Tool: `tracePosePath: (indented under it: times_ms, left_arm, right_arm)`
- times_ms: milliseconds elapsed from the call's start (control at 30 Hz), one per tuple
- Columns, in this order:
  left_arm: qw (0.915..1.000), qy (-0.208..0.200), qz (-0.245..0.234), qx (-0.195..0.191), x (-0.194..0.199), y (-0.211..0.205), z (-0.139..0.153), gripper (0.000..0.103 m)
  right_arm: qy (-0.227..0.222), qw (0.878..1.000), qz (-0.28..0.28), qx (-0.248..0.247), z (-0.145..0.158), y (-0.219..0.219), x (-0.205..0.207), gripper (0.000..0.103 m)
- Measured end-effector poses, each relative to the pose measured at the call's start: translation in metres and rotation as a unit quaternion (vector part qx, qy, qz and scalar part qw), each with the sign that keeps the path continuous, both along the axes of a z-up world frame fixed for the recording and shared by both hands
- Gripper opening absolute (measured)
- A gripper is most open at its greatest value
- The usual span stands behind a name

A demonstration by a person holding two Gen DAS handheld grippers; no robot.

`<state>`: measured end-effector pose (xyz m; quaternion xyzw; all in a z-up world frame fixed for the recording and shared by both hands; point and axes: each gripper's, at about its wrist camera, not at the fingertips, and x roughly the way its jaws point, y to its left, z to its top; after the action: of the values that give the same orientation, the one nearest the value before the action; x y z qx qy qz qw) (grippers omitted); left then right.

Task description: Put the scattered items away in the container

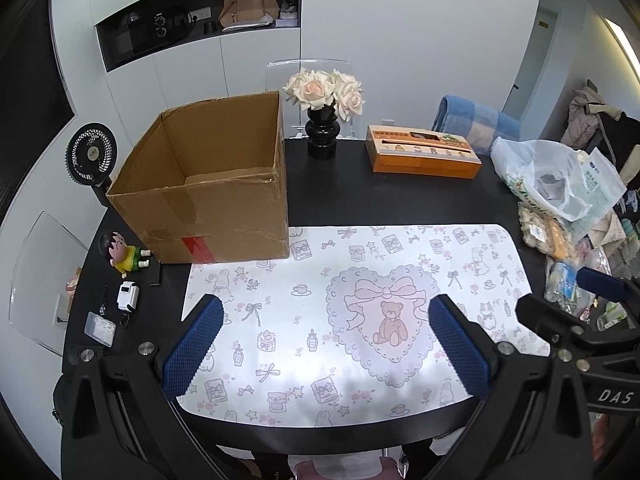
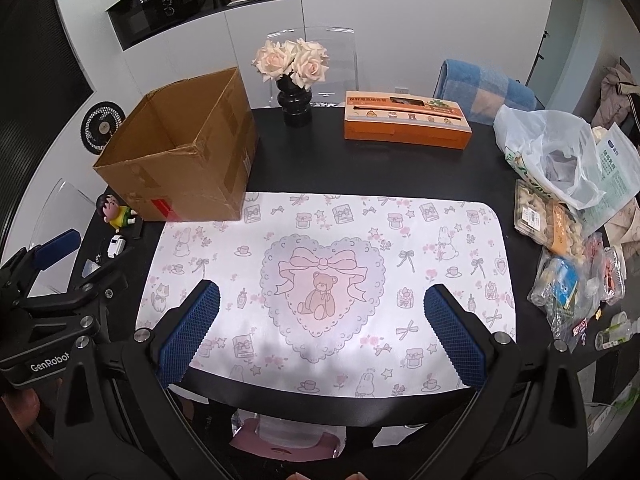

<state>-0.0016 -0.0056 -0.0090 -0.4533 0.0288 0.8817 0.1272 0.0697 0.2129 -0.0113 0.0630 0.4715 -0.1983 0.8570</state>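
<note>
Left wrist view: your left gripper point(image 1: 326, 344) and right gripper point(image 2: 320, 330) hover over the mat, jaws apart, holding nothing.
Your cardboard box point(image 1: 208, 184) stands open at the table's far left, the cartoon figurine point(image 1: 124, 254) just beside it.

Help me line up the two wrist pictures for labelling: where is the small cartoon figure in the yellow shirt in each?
Left wrist view: the cartoon figure lies at the left, on the black table beside the cardboard box's near-left corner.
Right wrist view: the figure is at the left edge, by the same corner of the box.
Shared landmark: the red tape patch low on the box's front.
</note>
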Motion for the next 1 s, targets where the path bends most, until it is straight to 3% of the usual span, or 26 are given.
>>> tracePosePath:
  times_ms: [600, 767, 1000]
  left_arm:
    - [0.9995, -0.019, -0.011, 0.024, -0.001, 0.002, -0.004, 0.102]
    - [1.0, -0.005, -0.006, 0.003, 0.002, 0.005, -0.005, 0.102]
    - [0.9998, 0.018, -0.002, 0.007, 0.003, 0.0, -0.004, 0.102]
  right_arm:
    - [-0.002, 1.0, -0.023, -0.004, 0.005, -0.013, -0.008, 0.103]
    - [0.001, 1.0, -0.029, -0.002, 0.002, -0.018, -0.008, 0.103]
    - [0.004, 0.999, -0.031, 0.006, -0.003, -0.022, -0.008, 0.103]
